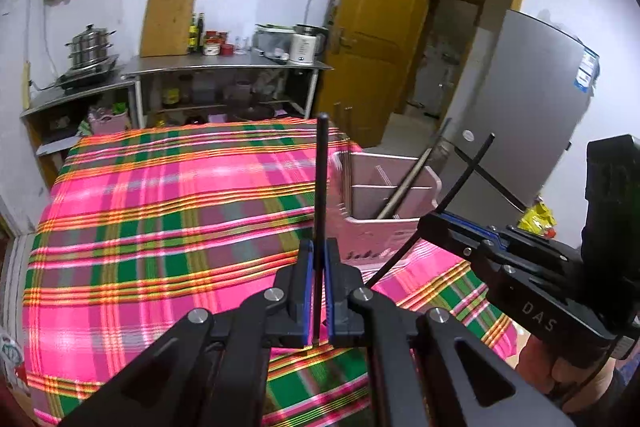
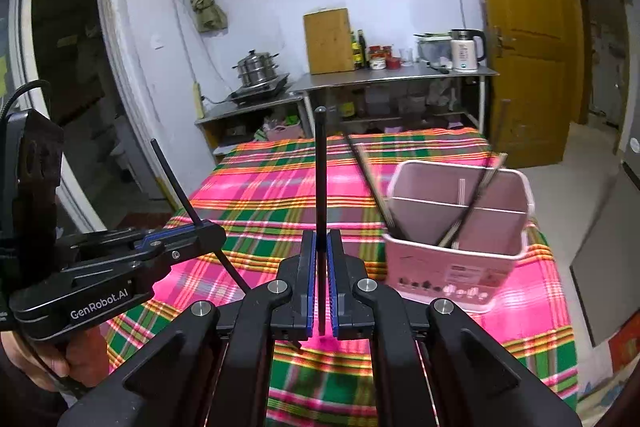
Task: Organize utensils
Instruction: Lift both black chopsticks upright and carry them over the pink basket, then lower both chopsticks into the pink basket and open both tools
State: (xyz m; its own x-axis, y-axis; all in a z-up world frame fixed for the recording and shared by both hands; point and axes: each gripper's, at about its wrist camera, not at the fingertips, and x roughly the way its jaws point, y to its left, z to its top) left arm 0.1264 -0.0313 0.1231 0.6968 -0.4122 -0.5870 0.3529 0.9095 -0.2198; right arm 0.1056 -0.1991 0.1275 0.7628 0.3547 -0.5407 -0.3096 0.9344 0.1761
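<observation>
Woven plaid tablecloth, matt plastic holder

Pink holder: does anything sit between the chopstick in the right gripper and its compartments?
Nothing visible does. The right gripper holds a black chopstick upright over bare tablecloth, left of the pink holder. The holder's top is open, though chopsticks already lean crossed inside.

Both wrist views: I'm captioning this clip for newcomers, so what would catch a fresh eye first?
The loud pink, green and orange plaid cloth covering the table fills the middle of both views. Next, each gripper is shut on a thin black chopstick: the left gripper and right gripper both hold theirs pointing away from the camera. To the right on the cloth stands a pink divided utensil holder with several sticks leaning inside.
</observation>
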